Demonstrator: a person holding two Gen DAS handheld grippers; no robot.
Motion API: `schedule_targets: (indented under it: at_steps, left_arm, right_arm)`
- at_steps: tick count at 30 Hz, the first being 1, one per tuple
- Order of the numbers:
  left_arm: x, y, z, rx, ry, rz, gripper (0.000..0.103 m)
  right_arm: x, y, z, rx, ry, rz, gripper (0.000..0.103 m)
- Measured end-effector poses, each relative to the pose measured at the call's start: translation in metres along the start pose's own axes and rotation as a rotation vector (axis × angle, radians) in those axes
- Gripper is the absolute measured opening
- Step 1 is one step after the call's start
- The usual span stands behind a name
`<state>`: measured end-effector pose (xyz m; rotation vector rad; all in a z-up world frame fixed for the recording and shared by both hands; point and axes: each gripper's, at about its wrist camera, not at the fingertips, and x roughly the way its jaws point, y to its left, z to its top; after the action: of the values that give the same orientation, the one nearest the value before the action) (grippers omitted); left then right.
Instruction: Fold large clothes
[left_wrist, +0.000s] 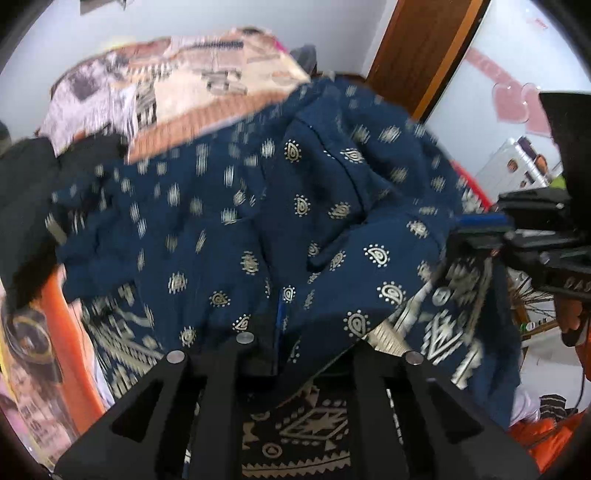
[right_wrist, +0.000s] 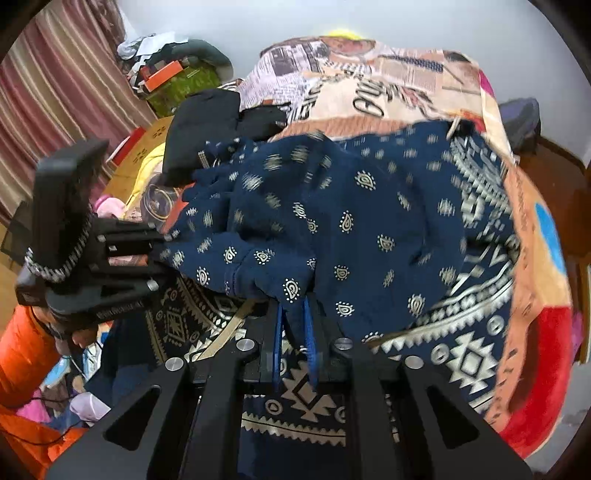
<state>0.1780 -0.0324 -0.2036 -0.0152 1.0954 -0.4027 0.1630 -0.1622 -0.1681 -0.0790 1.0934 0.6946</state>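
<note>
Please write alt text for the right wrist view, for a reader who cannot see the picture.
The right tongs are shut on a fold of a dark blue garment with small pale teardrop prints, heaped on a bed. The left tongs reach the same garment from the left edge. Behind lie a patchwork blanket and black clothes.

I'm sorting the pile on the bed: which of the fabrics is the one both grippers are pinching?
The navy paisley garment; the plain black clothing and newspaper-print blanket lie untouched behind it.
</note>
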Motion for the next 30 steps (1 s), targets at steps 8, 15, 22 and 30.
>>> schedule_targets:
  at_steps: [8, 15, 22, 30]
  left_arm:
    - [-0.012, 0.001, -0.015, -0.012, -0.023, 0.018, 0.064]
    - [-0.045, 0.011, -0.023, -0.028, -0.072, 0.070, 0.064]
    - [-0.090, 0.038, -0.017, -0.099, -0.197, 0.178, 0.070]
    - [-0.101, 0.117, -0.002, -0.328, -0.267, 0.261, 0.078]
  right_arm:
    - [0.007, 0.005, 0.000, -0.024, 0.100, -0.040, 0.036]
    - [-0.024, 0.005, 0.006, -0.013, -0.003, -0.022, 0.038]
    - [-0.060, -0.013, 0.021, 0.032, -0.145, -0.070, 0.039]
    - [-0.069, -0.060, 0.038, 0.190, -0.228, -0.115, 0.039]
